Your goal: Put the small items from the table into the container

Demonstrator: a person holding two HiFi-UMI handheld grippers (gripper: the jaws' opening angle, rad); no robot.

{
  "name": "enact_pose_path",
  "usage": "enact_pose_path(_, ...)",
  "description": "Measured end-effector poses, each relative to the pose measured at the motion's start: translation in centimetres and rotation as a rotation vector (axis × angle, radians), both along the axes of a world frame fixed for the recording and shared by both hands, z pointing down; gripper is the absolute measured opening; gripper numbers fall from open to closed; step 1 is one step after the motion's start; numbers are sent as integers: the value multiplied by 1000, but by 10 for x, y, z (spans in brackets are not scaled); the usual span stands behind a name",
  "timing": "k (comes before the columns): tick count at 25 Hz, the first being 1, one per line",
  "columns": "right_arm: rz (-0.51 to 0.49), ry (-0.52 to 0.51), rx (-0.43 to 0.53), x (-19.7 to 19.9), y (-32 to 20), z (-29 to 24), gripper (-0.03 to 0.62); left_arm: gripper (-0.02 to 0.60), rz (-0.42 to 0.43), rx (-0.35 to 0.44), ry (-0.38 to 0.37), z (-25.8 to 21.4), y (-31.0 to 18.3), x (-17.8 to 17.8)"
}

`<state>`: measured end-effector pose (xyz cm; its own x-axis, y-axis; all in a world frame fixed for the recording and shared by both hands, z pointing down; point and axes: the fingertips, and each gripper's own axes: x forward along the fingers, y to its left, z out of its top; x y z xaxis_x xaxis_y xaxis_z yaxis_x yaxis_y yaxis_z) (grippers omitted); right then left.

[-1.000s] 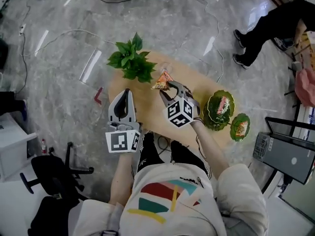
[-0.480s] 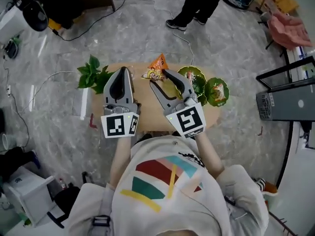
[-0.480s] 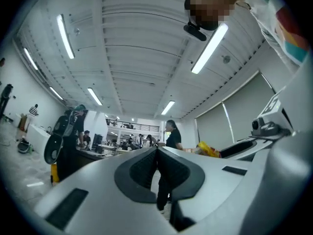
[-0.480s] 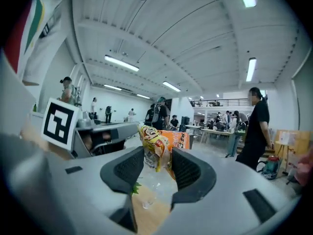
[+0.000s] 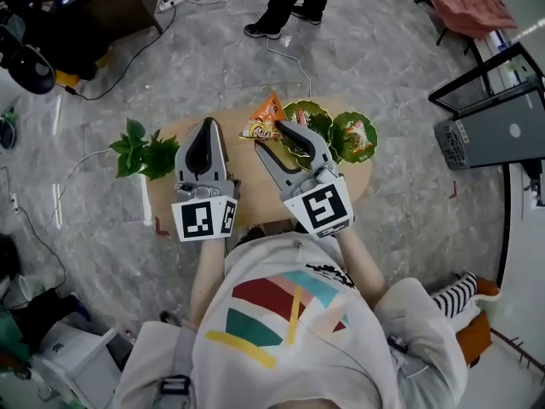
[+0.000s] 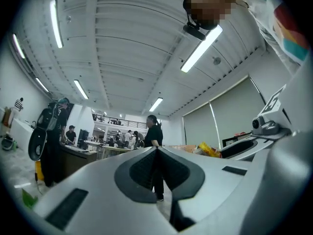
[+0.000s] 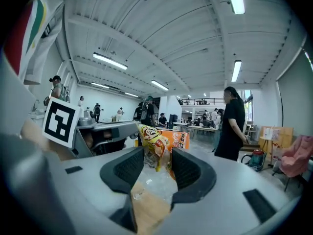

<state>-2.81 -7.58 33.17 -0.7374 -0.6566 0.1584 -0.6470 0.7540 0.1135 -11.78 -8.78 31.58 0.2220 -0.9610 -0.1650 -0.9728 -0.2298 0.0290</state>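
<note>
A snack packet (image 5: 263,118) is clamped in the right gripper (image 5: 271,133) near the green dish (image 5: 300,110), evidently for deposit there; the left gripper (image 5: 207,123) is closed together, empty.

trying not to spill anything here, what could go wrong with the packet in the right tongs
The right tongs pinch the snack packet near one end only, and most of it sticks out past the pads, so it may slip or swing loose. The green dish already holds another packet, so one dropped in from this height could bounce out onto the table.
</note>
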Motion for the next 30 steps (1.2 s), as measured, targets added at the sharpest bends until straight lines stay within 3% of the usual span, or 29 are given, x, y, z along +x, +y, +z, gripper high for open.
enact_pose_path(5, 88, 75, -118, 45, -2, 61, 189, 8, 58, -73, -16, 25, -11, 27)
enact_pose_path(9, 143, 204, -228, 91, 7, 133, 189, 8, 99, -140, -30, 53, -24, 48)
enact_pose_path(12, 191, 303, -359, 127, 33, 193, 189, 9, 133, -226, -43, 82, -24, 63)
enact_pose_path(16, 237, 354, -496, 170, 34, 269, 189, 8, 157, -302, -47, 127, -39, 89)
enact_pose_path(23, 272, 475, -588, 201, 20, 408, 187, 9, 149, -351, -13, 202, -57, 119)
enact_pose_path(30, 422, 453, -612, 216, -30, 465, 190, 9, 166, -378, 3, 239, -62, 141)
